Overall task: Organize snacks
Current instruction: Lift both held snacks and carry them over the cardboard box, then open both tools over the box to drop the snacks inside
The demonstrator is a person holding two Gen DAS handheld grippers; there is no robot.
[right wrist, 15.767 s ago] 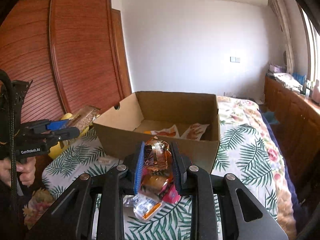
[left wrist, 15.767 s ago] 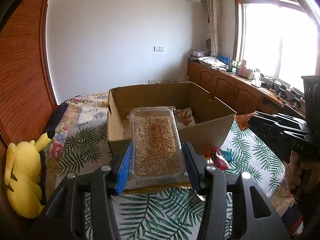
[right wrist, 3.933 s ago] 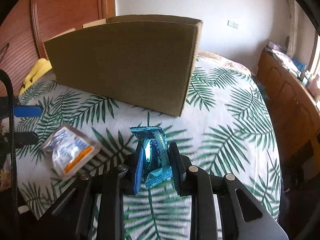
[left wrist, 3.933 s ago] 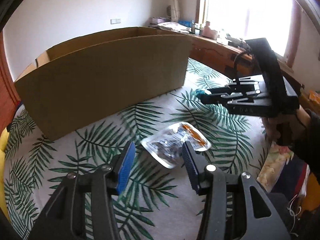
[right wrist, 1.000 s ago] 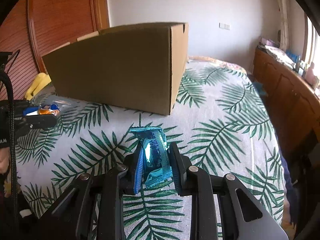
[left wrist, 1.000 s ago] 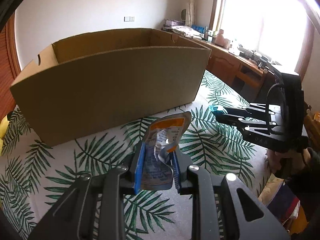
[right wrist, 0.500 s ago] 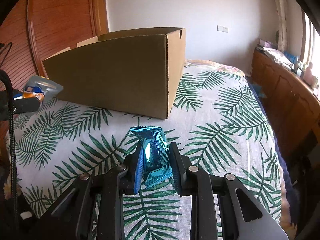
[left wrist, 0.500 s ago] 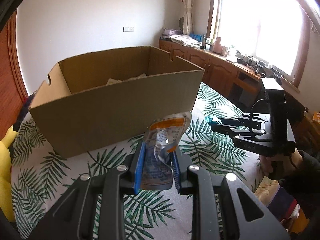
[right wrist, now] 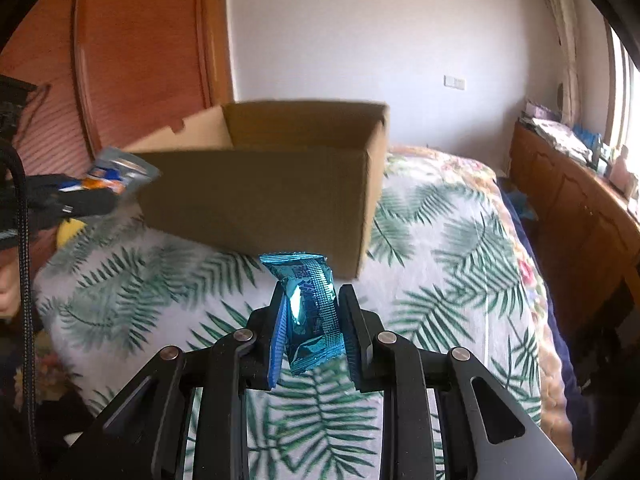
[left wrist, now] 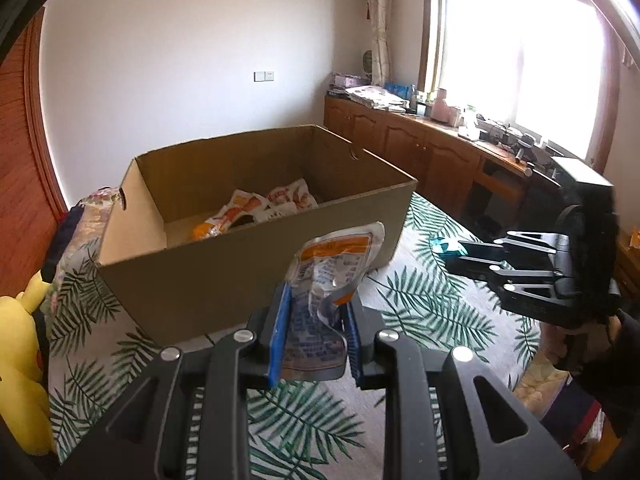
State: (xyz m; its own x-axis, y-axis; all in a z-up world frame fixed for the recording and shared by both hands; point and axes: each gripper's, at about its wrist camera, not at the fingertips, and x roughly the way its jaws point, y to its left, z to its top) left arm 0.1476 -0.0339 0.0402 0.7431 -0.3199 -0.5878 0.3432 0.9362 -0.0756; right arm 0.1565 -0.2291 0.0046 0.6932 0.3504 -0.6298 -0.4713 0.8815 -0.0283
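The left hand-held gripper (left wrist: 316,328) is clamped on a silver-and-orange pouch (left wrist: 328,284) held above the bed (left wrist: 432,304), just short of the cardboard box (left wrist: 224,264), likely so it clears the near wall; its long axis runs up and away toward the box. To its right, the right hand-held gripper (right wrist: 312,320) pinches a blue wrapper (right wrist: 308,300) upright, top edge toward the box.

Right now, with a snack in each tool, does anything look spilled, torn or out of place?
Nothing stands out. The left tool grips the clear orange-labelled pouch, crumpled but not visibly torn; the right tool grips the blue wrapper. The cardboard box sits upright on the leaf-print bedspread, snacks inside, nothing spilled.
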